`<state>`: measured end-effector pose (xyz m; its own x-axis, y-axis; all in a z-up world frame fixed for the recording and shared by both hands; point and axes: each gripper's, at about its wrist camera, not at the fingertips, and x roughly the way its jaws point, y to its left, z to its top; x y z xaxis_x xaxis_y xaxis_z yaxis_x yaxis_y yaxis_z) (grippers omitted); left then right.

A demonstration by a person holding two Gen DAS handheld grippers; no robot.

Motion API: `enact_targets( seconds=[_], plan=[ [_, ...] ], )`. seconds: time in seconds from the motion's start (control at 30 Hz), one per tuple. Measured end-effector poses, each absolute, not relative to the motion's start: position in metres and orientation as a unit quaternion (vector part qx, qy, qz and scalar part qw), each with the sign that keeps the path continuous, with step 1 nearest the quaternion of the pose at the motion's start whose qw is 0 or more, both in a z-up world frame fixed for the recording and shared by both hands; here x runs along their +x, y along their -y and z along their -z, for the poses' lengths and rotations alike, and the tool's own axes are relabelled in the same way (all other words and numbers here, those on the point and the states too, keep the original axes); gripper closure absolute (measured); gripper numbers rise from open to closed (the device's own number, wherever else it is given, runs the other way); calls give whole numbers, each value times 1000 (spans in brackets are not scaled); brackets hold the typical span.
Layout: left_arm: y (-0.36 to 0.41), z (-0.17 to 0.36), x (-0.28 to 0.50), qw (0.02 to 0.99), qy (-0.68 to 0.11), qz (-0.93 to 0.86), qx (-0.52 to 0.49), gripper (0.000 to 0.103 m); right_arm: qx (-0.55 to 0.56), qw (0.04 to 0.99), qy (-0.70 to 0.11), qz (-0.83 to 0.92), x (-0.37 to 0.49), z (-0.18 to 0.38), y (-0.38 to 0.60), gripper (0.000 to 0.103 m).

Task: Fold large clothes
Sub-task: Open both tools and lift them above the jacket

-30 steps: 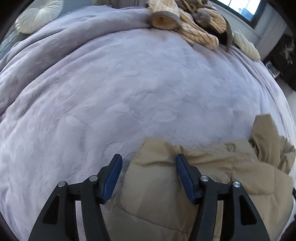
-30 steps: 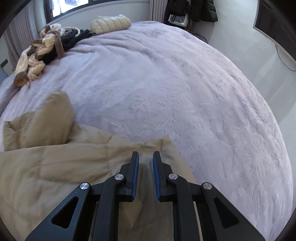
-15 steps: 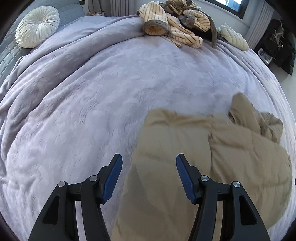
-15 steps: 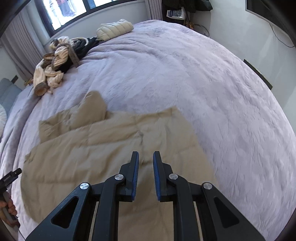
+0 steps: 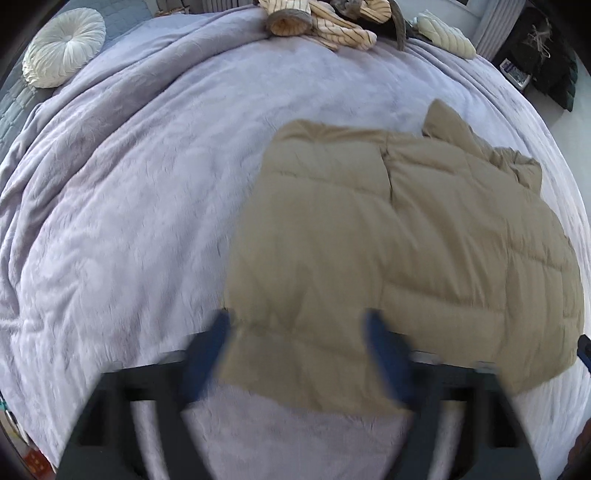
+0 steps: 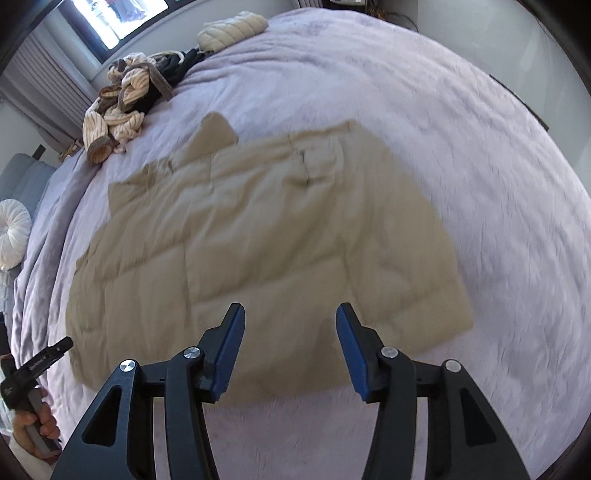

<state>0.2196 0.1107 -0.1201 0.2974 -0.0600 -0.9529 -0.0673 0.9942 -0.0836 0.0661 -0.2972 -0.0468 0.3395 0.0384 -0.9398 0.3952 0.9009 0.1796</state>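
A tan quilted puffer jacket (image 5: 399,251) lies flat and folded on the lilac bed cover (image 5: 147,184); it also shows in the right wrist view (image 6: 258,240). My left gripper (image 5: 295,347) is open and empty, blurred, above the jacket's near edge. My right gripper (image 6: 290,347) is open and empty, above the jacket's near edge on the right side. The hand-held left gripper (image 6: 33,373) shows at the left rim of the right wrist view.
A pile of striped cream and dark clothes (image 5: 325,22) and a cream padded garment (image 5: 443,33) lie at the far side of the bed; the pile also shows in the right wrist view (image 6: 125,96). A round white cushion (image 5: 62,48) sits far left. Floor lies beyond the bed's right edge.
Both grippers have pulled back and up from the jacket, so more of it shows. The right gripper has opened; it was shut before. The left stayed open.
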Motion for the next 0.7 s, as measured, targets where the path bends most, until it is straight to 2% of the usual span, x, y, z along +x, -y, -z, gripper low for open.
enact_targets(
  seconds=[0.03, 0.23, 0.33, 0.37, 0.47, 0.53, 0.57, 0.7],
  plan=[
    [-110, 118, 214, 809, -585, -2, -57, 2, 197, 793, -566, 111, 61, 49, 295, 42],
    [-105, 121, 200, 803, -593, 2, -56, 2, 216, 780, -578, 107, 42, 58, 288, 39],
    [-103, 122, 197, 800, -597, 8, -58, 2, 232, 774, -580, 102, 36, 61, 286, 30],
    [-103, 122, 195, 800, -597, 11, -60, 2, 238, 773, -579, 97, 35, 61, 285, 24],
    [-100, 122, 190, 802, -594, 14, -61, 1, 257, 773, -574, 82, 29, 64, 280, 16],
    [-98, 125, 188, 798, -599, 17, -62, 1, 272, 771, -571, 76, 26, 67, 278, 8],
    [-97, 126, 188, 796, -602, 20, -63, 1, 281, 769, -569, 73, 25, 69, 278, 0],
    [-96, 130, 184, 786, -614, 27, -69, 1, 317, 760, -564, 67, 20, 76, 281, 0]
  ],
)
